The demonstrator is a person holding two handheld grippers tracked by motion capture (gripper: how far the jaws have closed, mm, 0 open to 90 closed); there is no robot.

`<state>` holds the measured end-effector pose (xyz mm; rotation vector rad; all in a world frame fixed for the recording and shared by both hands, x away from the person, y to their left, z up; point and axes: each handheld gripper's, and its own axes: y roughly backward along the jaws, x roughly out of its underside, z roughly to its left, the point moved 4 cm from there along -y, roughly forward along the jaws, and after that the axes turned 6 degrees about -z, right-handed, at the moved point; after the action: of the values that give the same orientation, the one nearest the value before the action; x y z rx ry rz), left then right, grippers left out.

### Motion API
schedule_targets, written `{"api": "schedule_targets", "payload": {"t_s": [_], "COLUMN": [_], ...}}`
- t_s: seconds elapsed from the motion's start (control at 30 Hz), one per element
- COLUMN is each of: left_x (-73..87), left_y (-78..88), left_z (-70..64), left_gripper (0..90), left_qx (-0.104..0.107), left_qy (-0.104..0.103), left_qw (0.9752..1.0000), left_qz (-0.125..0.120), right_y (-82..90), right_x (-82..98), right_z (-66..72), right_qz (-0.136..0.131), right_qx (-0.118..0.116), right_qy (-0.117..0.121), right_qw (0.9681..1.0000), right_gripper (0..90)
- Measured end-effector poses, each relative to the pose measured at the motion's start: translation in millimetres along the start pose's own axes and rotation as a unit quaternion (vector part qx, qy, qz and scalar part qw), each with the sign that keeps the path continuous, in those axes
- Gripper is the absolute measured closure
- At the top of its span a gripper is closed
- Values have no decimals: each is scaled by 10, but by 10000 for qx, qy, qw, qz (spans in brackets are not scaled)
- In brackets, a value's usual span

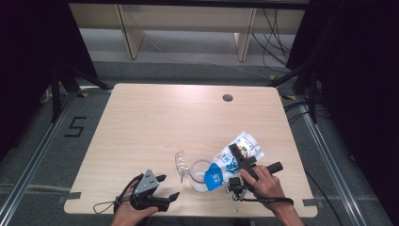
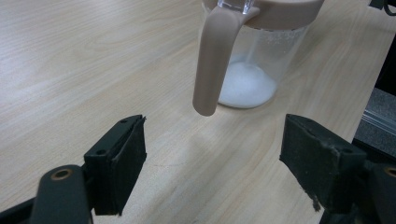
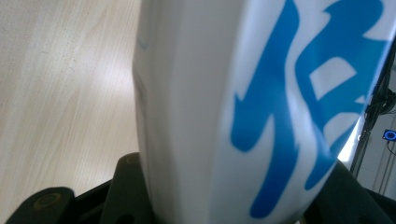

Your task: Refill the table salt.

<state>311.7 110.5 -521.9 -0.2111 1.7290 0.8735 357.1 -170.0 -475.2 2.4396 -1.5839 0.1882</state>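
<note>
High view: the right gripper clamps a white and blue bag across its middle and holds it tilted over a clear jug, the bag's blue lower end right at the jug's rim near the table's front edge. The jug's hinged lid stands open on its left. In the right gripper view the bag's white side with blue lettering sits between the two black jaws, which press on it from both sides; that picture is so close and soft that the bag's mouth cannot be made out. The left gripper rests low at the front left of the table, just beside the jug, its jaws spread wide with nothing between them. Its own view looks at the jug's beige handle hanging straight ahead, between the jaws and the clear wall, with white powder lying on the bottom. A round cable hole sits near the far edge, well apart.
</note>
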Motion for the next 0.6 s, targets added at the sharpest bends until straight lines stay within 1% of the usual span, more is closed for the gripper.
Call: {"api": "schedule_targets", "payload": {"t_s": [0.07, 0.13, 0.17, 0.2, 0.23, 0.27, 0.3, 0.57, 0.6], "left_x": [0, 0, 0, -7, -7, -2, 0, 0, -3], "left_y": [0, 0, -1, -13, -13, -4, 0, 1, -4], "left_z": [0, 0, -1, -28, -28, -8, 0, 0, -9], "left_gripper": [218, 218, 218, 218, 218, 218, 218, 218, 218], "left_qx": [0, -3, -3, 42, 36, 6, 1, 0, 11], "left_qy": [2, 0, 0, 149, 148, 48, 1, -1, 59], "left_qw": [10000, 10000, 10000, 9998, 9998, 10000, 10000, 10000, 10000], "left_qz": [1, 4, 3, -121, -129, -43, 3, 2, -46], "right_y": [-1, 3, 3, 1, 5, 5, 1, 1, 1], "right_x": [-1, 0, 0, 0, 2, 4, 5, 6, 6], "right_z": [-4, 0, -2, -5, -1, 1, 5, 2, 1], "right_qz": [-2, 16, 21, 12, 31, 32, -2, -2, -1], "right_qx": [-1, -36, -11, -15, -32, -31, 28, 33, 33], "right_qy": [33, 18, 8, 25, 12, -5, -42, -38, -30], "right_qw": [10000, 10000, 10000, 10000, 10000, 10000, 10000, 10000, 10000], "right_gripper": [555, 555, 555, 556, 556, 556, 556, 557, 557]}}
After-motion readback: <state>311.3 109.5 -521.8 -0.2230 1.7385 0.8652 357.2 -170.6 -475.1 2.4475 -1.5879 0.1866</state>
